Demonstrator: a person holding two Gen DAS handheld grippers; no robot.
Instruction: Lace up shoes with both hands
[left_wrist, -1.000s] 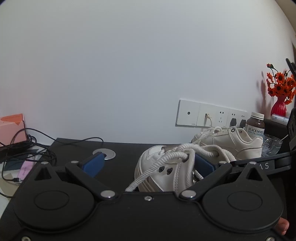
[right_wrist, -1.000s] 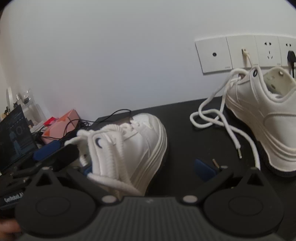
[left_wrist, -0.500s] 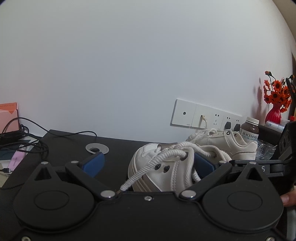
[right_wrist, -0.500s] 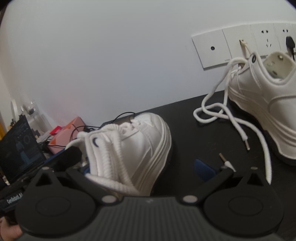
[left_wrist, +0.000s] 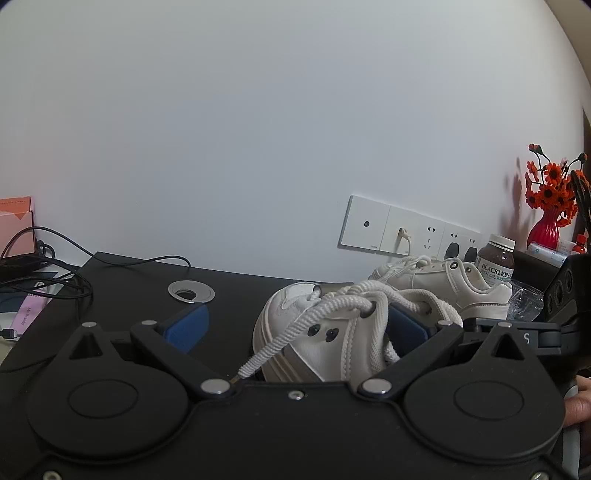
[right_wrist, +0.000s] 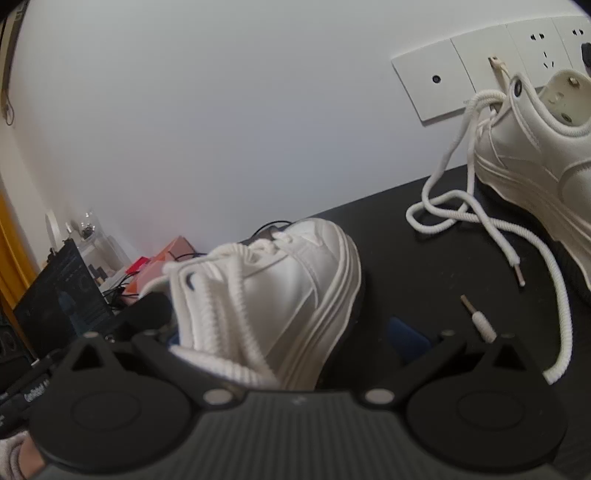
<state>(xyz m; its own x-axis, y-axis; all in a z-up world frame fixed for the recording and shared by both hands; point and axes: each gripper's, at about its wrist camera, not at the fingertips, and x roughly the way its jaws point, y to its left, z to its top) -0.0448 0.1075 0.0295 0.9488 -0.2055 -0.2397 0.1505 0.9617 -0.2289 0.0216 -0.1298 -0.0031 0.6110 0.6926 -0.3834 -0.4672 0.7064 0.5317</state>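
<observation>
both grippers spread wide, gripping nothing. near shoe (left_wrist: 317, 332) sits between left gripper (left_wrist: 295, 325) fingers, lace (left_wrist: 295, 336) draped loose. right gripper (right_wrist: 291, 332) straddles it too.

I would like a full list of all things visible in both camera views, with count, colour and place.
near shoe: 1, white, between both pairs of fingers on the desk
far shoe: 1, white, by the wall, laces loose
loose laces: white, trailing on the desk
desk: 1, black
wall sockets: white row, wall behind far shoe
supplement bottle: 1, brown, right of far shoe
vase with flowers: 1, red and orange, far right
glass: 1, clear, beside bottle
cable grommet: 1, silver, in the desk
cables: black, left
box: 1, pink-orange, far left
left gripper: open around near shoe
right gripper: open around near shoe
</observation>
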